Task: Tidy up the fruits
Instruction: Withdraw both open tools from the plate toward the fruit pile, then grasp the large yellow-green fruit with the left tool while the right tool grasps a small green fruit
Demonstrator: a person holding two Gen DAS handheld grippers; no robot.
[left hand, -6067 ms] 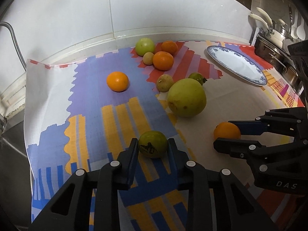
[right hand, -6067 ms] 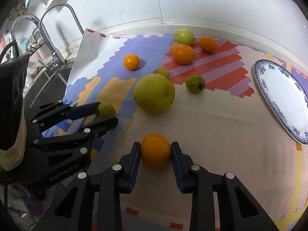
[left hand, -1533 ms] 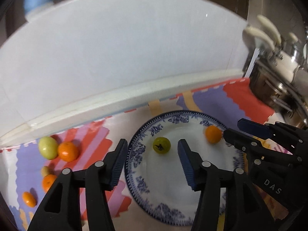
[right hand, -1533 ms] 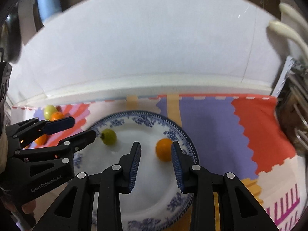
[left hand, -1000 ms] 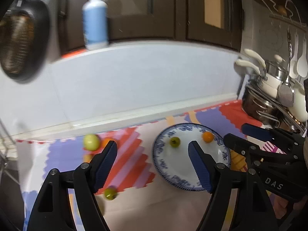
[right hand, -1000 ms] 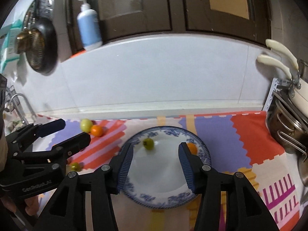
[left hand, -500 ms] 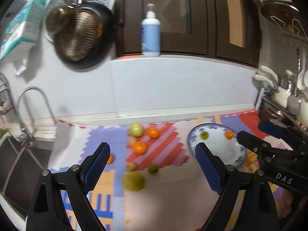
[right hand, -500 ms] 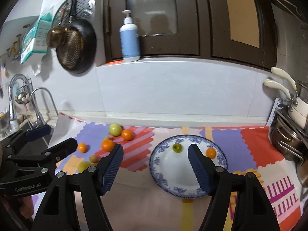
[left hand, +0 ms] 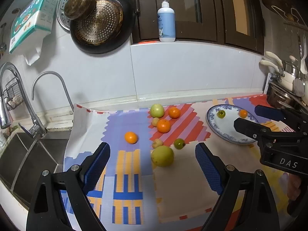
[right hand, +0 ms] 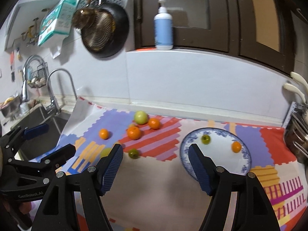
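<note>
In your left wrist view, the left gripper (left hand: 152, 162) has pulled well back from the blue-rimmed plate (left hand: 229, 132); its jaws have just been opening and now stand wide with nothing between them. The small green fruit (left hand: 221, 114) and small orange (left hand: 243, 113) you were carrying a few seconds ago now sit on the plate's far side, apart from each other, so that delivery is done. Ahead, on the patterned mat (left hand: 182, 182), the big green fruit (left hand: 162, 156) lies nearest, a lone orange (left hand: 131, 137) to its left, and a cluster farther back. In your right wrist view, the right gripper (right hand: 155, 164) is likewise released, jaws just widened and empty, with the plate now to its right and a small green fruit (right hand: 133, 153) just beyond its left finger. You look set for another pickup.
</note>
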